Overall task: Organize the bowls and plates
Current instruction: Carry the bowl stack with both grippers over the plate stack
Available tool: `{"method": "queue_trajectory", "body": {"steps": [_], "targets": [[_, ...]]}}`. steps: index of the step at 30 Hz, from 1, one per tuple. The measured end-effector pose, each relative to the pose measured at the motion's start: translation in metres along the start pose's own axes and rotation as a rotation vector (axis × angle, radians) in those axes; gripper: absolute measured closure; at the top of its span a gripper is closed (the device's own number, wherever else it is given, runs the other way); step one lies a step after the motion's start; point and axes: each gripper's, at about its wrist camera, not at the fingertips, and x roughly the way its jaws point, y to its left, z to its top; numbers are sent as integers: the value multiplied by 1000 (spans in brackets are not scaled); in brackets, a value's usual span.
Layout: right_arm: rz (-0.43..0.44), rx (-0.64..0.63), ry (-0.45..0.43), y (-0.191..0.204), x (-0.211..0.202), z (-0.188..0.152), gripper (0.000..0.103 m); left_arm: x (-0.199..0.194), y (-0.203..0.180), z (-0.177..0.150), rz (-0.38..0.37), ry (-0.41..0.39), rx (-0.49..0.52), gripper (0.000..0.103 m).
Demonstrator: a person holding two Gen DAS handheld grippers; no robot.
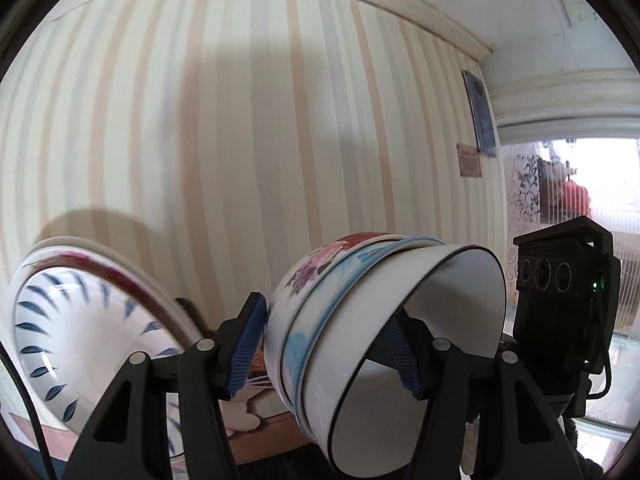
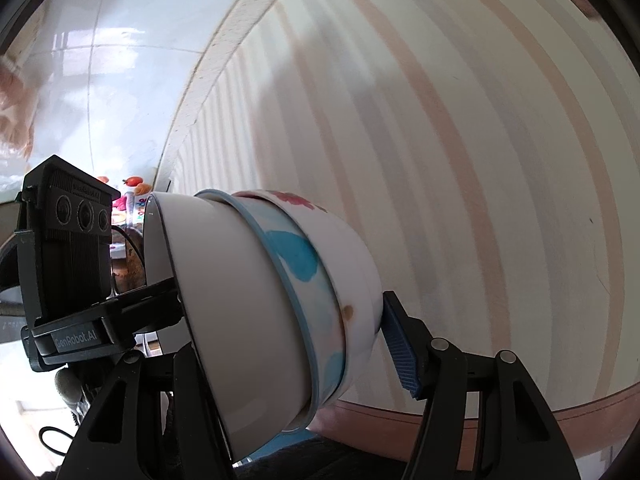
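Stack of three nested bowls [image 1: 360, 344] held on its side, clear of any surface, mouth turned sideways. Innermost bowl [image 1: 420, 360] white with a thin dark rim; middle bowl [image 1: 316, 344] white with a blue rim and blue blotches; outermost bowl [image 1: 296, 280] white with pink and purple flowers. Same stack [image 2: 256, 312] seen from the opposite side in the right wrist view, the flowered base pointing toward the striped wall [image 2: 440, 160].

Left tongs [image 1: 328, 352] about half open and clamped across the stack: one blue pad [image 1: 246, 348] pressed to the flowered bowl's outer wall, the other pad [image 1: 404, 360] inside the white bowl. Right tongs [image 2: 304, 340] likewise part open and closed on the stack: one blue pad [image 2: 400, 352] against the base of the flowered bowl, the opposite finger hidden behind the white bowl. Grip therefore shared by both tongs from opposing sides.

Opposing camera housings visible: right unit [image 1: 560, 292] beside the bowl mouth, left unit [image 2: 68, 248] likewise.

Stack of plates [image 1: 100, 328] at lower left in the left wrist view, tilted, blue leaf marks on the near face, a red-patterned rim behind. Whether it rests on the desk cannot be determined.

Brown edge [image 2: 520, 412] below the wallpaper. Window with patterned curtain [image 1: 524, 188] at right.
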Motion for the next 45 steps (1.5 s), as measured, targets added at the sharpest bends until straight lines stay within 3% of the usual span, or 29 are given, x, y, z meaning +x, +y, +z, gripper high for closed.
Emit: {"method": "queue_trajectory", "body": {"steps": [12,24,35,45], "targets": [[31,-133,92,77,42,11,40,-58,69,-28,5,-106,-156,47],[46,-228,244,143,120,-25,40,-80,148,-64,13,-160,-328,47],[18,-265,297,163,166,-32,40,-77,183,-76,-12,-153,-374,47],[-19,-290,282,171,186,-33,40,-69,185,-73,-4,-157,-355,46]]}}
